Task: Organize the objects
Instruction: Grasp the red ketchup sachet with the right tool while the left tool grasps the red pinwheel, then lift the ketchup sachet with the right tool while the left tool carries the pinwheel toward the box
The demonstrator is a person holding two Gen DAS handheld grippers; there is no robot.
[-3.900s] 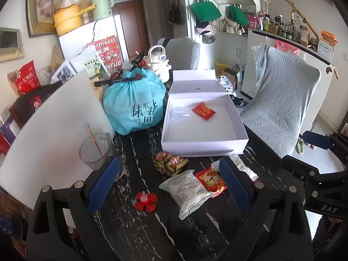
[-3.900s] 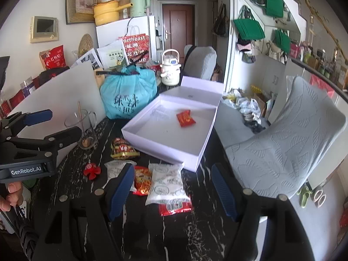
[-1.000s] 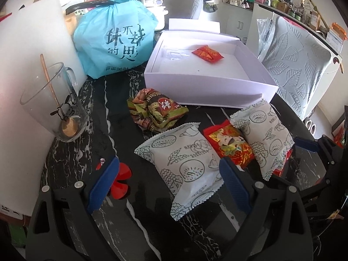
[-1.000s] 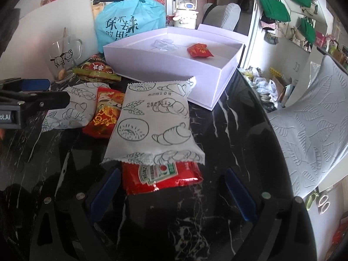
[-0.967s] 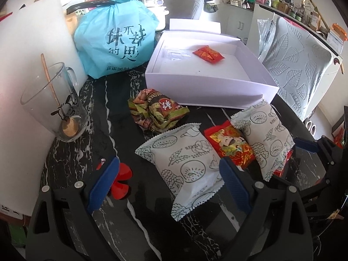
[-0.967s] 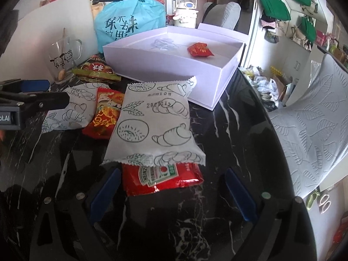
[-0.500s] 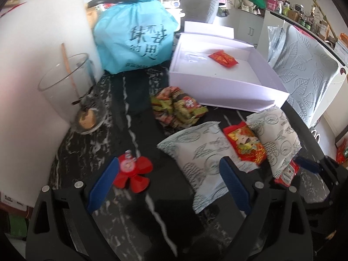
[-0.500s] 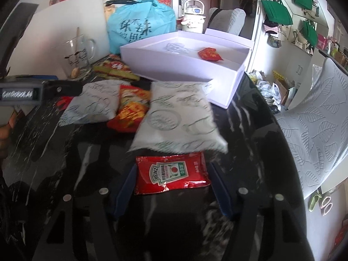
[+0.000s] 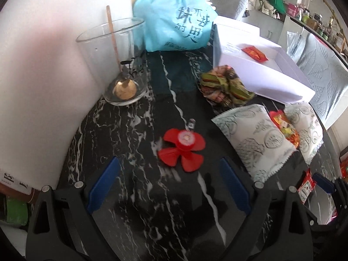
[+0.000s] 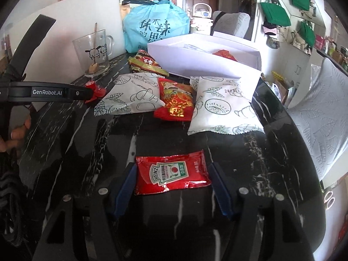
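Right wrist view, right claw (image 10: 173, 180) pitched down, clamping ketchup sachet (image 10: 171, 171), left claw (image 9: 167, 182) gaping

Red ketchup sachet (image 10: 173, 173) flat on black marble, red fan-shaped toy (image 9: 182, 149) nearby

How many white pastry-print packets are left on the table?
2: the left white packet and the right white packet flank the red-gold snack packet before the white box. None visibly hidden.

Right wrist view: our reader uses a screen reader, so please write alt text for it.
A red ketchup packet lies between the two blue pads of the right gripper on a black marble table. Behind it lie two white snack bags, a red packet between them, and an open white box.
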